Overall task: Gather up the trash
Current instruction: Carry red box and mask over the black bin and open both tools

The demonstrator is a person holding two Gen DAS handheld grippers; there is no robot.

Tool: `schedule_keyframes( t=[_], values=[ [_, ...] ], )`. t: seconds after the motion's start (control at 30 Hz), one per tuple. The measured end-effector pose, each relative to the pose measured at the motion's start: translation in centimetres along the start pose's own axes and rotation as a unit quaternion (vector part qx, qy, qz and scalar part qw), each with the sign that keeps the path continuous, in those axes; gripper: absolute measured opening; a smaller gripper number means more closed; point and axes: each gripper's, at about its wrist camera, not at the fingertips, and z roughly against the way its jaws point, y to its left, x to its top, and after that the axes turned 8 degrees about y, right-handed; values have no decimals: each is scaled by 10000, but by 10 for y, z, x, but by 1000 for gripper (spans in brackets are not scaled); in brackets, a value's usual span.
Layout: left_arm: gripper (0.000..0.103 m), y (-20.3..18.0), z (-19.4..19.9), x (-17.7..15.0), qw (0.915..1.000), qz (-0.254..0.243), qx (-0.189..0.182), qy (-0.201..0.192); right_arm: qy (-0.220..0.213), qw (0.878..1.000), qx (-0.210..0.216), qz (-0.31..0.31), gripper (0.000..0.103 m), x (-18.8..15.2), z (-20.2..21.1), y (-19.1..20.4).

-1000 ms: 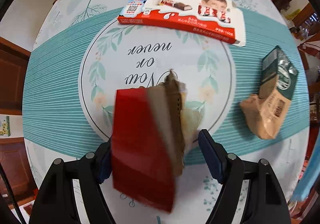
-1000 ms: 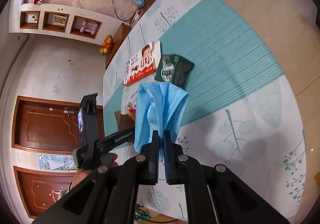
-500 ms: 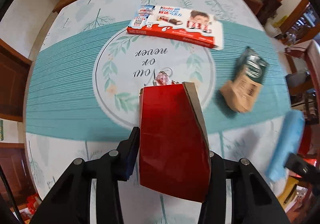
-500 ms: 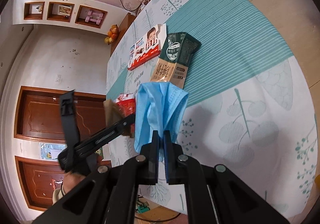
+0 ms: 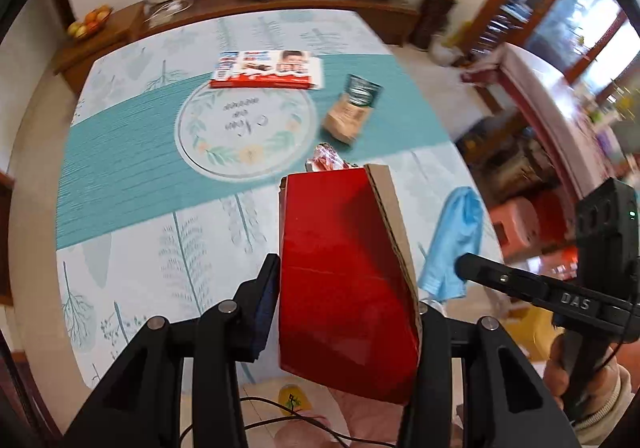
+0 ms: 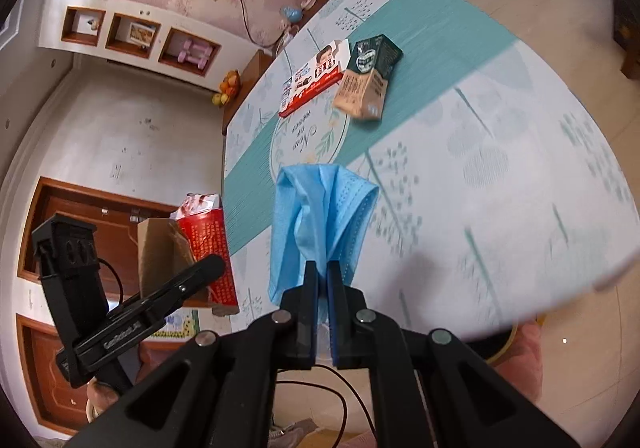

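My left gripper (image 5: 346,282) is shut on a red cardboard box (image 5: 340,240), held up over the near edge of the table. A crumpled foil wrapper (image 5: 326,162) sticks out of the box's open top. To its right, my right gripper (image 6: 323,268) is shut on a blue face mask (image 6: 320,204), which hangs folded above the tablecloth. The mask (image 5: 456,232) also shows in the left wrist view, and the red box (image 6: 208,240) in the right wrist view. On the table lie a Kinder chocolate box (image 5: 266,70) and a green and brown carton (image 5: 352,108).
The round table (image 5: 140,168) has a teal and white cloth with a printed circle in the middle. Behind it stands a wooden sideboard with a fruit bowl (image 5: 90,22) and cables. A black cable (image 6: 340,400) runs across the floor below the grippers. A hand (image 5: 560,372) holds the right gripper's handle.
My left jaws closed on the red box and lifted it up and back toward the table's near edge. The right gripper drew back with the mask, so the table looks farther away.
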Motion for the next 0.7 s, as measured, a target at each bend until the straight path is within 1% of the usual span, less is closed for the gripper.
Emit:
schedule_keyframes(
  t=[0.1, 0.17, 0.27, 0.37, 0.5, 0.6, 0.7],
  values=[
    [41, -5, 10, -30, 9995, -274, -145, 17, -220, 9997, -80, -117, 4, -42, 9, 5],
    [41, -6, 11, -47, 9988, -420, -228, 71, -292, 9993, -137, -194, 4, -67, 12, 4],
    [41, -11, 10, -76, 9967, -660, -420, 201, -271, 9989, -253, -293, 4, -98, 13, 1],
    [41, -20, 4, -103, 9934, -906, -606, 359, -156, 9979, -405, -479, 4, -131, 11, -8],
    [41, -33, -11, -133, 9884, -1175, -746, 607, -21, 9954, -581, -767, 4, -159, 7, -27],
    [41, -39, -29, -149, 9857, -1240, -807, 808, 62, 9931, -760, -888, 4, -173, 2, -39],
    [41, -43, -51, -162, 9849, -1308, -685, 904, 181, 9901, -919, -1049, 4, -184, -9, -59]
  ],
)
